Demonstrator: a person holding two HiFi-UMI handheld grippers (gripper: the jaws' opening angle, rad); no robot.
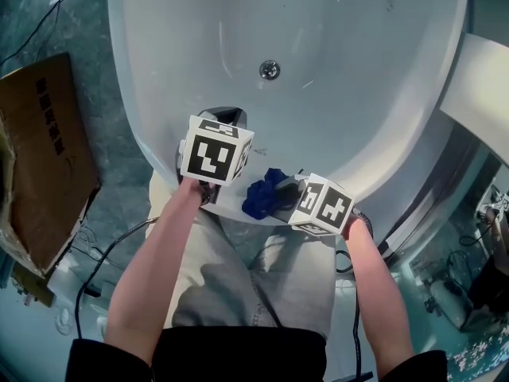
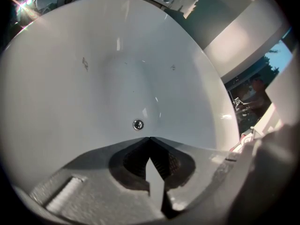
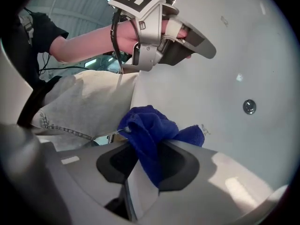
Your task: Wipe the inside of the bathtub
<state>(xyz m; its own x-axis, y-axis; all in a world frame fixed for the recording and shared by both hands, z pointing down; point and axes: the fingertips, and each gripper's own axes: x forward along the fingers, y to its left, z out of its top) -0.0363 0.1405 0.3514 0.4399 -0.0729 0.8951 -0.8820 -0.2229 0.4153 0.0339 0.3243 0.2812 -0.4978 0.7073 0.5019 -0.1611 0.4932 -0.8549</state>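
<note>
I look down on one white bathtub [image 1: 334,70]. One cardboard box [image 1: 40,157] lies at its left, print too blurred to read. Over the near rim, my left claw [image 2: 149,138] is closed and empty. My right claw [image 3: 154,153] clamps the single blue cloth [image 3: 150,135]. One drain [image 1: 270,70] sits mid-basin.

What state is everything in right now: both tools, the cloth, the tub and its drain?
Left tool: shut, nothing between its jaws, aimed into the tub.
Right tool: shut on the cloth.
Blue cloth: bunched up, clamped in the right tool, at the tub's near rim.
Bathtub: no water showing.
Drain: uncovered; plugged or not, cannot tell.
</note>
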